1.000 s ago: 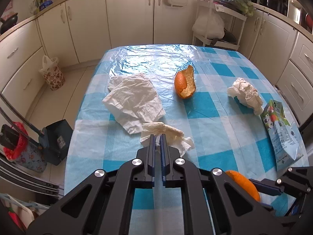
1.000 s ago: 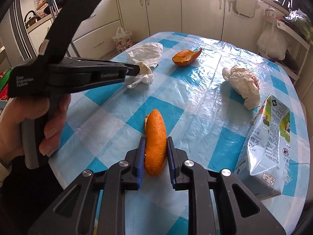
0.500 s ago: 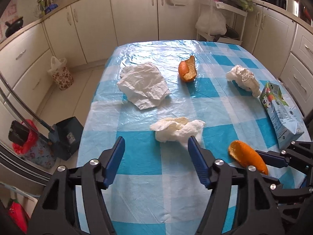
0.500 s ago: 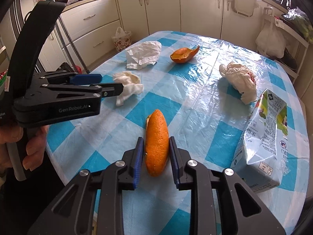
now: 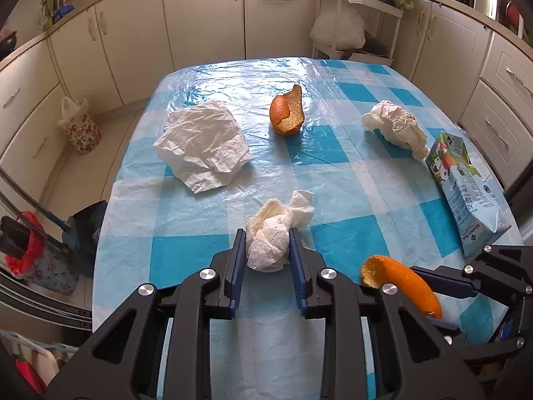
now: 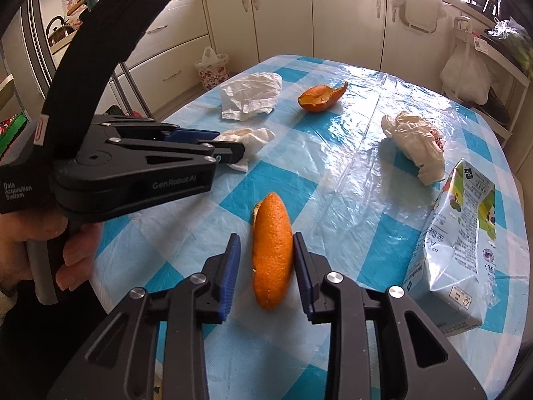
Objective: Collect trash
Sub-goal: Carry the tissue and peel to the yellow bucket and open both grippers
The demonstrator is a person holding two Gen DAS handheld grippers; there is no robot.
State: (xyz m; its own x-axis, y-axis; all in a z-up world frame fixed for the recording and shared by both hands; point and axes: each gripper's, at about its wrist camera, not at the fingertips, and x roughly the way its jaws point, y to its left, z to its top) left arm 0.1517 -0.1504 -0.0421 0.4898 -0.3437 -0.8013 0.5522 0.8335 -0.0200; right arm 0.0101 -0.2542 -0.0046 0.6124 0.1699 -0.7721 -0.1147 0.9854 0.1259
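Observation:
My left gripper (image 5: 267, 238) is shut on a crumpled white tissue (image 5: 273, 236) near the front of the blue-checked table (image 5: 333, 180); the tissue also shows in the right wrist view (image 6: 248, 138), held by the left gripper (image 6: 233, 153). My right gripper (image 6: 265, 243) stands open around a long orange peel (image 6: 272, 250) that touches its right finger; a gap shows on the left. The peel also shows in the left wrist view (image 5: 403, 281).
On the table lie a flat white napkin (image 5: 203, 143), a second orange peel (image 5: 287, 111), a crumpled white bag (image 5: 396, 126) and a milk carton (image 5: 466, 193). Cabinets ring the table. A dustpan (image 5: 83, 230) and bags stand on the floor at left.
My left gripper opened, moved forward around the tissue and closed on it. My right gripper's fingers have spread apart from the orange peel they were squeezing.

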